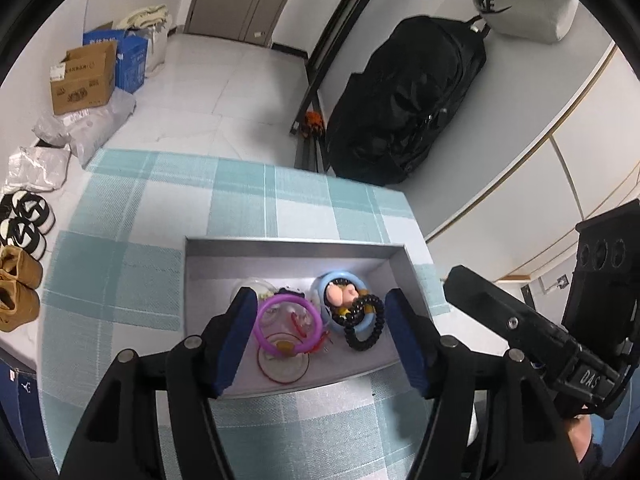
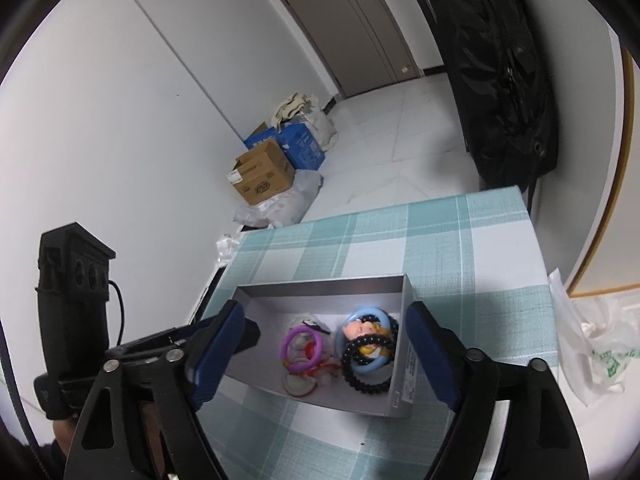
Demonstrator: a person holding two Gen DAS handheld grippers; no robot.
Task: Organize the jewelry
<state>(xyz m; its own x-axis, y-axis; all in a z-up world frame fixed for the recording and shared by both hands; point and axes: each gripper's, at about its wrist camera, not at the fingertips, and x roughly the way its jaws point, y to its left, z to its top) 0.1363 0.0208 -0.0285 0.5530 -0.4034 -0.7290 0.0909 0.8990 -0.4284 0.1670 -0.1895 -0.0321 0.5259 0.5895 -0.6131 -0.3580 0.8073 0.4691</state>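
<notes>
A grey open box (image 1: 292,246) (image 2: 320,286) sits on the teal plaid tablecloth. Inside lie a purple ring bangle (image 1: 288,324) (image 2: 301,350), a light blue bangle (image 1: 325,284) (image 2: 368,314), a black bead bracelet (image 1: 366,326) (image 2: 366,368), a small pink figure (image 1: 340,294) (image 2: 358,330), a thin red ring (image 1: 282,362) and clear pieces. My left gripper (image 1: 320,326) is open and empty, hovering over the box. My right gripper (image 2: 324,350) is open and empty above the box. The right gripper's body (image 1: 540,332) shows in the left wrist view.
The table's (image 1: 168,208) far edge drops to a tiled floor. A black bag (image 1: 404,100) leans beyond the table. Cardboard and blue boxes (image 1: 84,76), parcels and shoes (image 1: 20,264) line the left wall. A plastic bag (image 2: 592,344) lies right of the table.
</notes>
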